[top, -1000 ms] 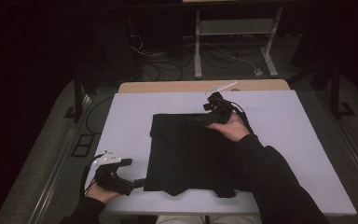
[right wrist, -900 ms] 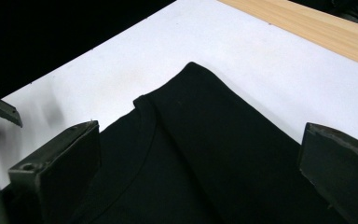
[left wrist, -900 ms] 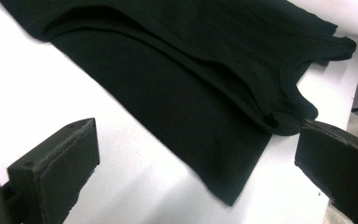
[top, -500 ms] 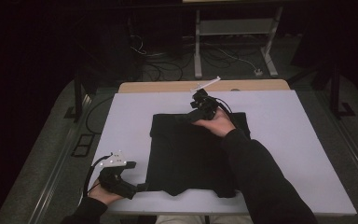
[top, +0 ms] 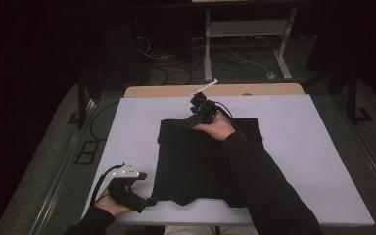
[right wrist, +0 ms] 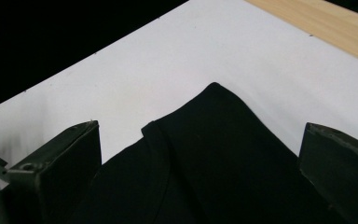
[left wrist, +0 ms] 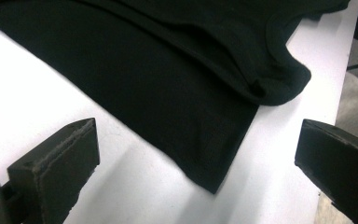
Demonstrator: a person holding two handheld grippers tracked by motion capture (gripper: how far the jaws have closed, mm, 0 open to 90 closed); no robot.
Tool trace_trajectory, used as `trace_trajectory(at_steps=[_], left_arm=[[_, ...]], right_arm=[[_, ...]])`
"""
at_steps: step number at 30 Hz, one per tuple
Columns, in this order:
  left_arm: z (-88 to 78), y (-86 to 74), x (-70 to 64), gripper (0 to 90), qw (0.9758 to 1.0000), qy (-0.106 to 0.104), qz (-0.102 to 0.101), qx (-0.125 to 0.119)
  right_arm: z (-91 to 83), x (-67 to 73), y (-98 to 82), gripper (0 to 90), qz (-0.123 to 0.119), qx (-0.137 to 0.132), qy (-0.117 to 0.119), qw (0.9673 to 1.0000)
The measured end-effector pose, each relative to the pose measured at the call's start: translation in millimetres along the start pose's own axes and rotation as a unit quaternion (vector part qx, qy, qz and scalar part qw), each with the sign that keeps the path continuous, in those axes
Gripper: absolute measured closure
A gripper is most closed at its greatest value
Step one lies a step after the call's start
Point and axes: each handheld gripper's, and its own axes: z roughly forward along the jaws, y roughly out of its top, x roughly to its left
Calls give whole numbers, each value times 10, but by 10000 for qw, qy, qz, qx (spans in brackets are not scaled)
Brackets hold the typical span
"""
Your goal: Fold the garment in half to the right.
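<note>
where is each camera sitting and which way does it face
High view: above the person's side, facing forward and down on the white table; both forearms, the left claw and the right claw at the black garment.
Left gripper view: rides the left claw, open jaws facing the garment's near corner.
Right gripper view: rides the right claw, open jaws facing its far corner.
All share the garment on the table.
</note>
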Motion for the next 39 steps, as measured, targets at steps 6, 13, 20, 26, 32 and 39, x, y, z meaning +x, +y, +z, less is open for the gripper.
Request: trace_trajectory(at_steps=[6, 13, 20, 26, 32, 39], left_arm=[[39, 2, -12, 0, 9999, -80, 65, 76], [72, 3, -18, 0, 9997, -154, 140, 162], [104, 0, -10, 0, 9988, -226, 236, 375], [138, 1, -17, 0, 9980, -283, 308, 472], [144, 11, -43, 62, 9975, -243, 444, 495], [160, 30, -38, 130, 9974, -210, 512, 470]], right_arm=[[134, 21, 34, 0, -12, -10, 68, 10000], [295, 30, 42, 0, -25, 37, 99, 9999], [431, 6, 55, 0, -12, 125, 57, 9999], [535, 21, 113, 0, -54, 160, 54, 9998], [645, 35, 100, 0, -43, 217, 73, 9997], [747, -20, 79, 0, 18, 214, -101, 9997]])
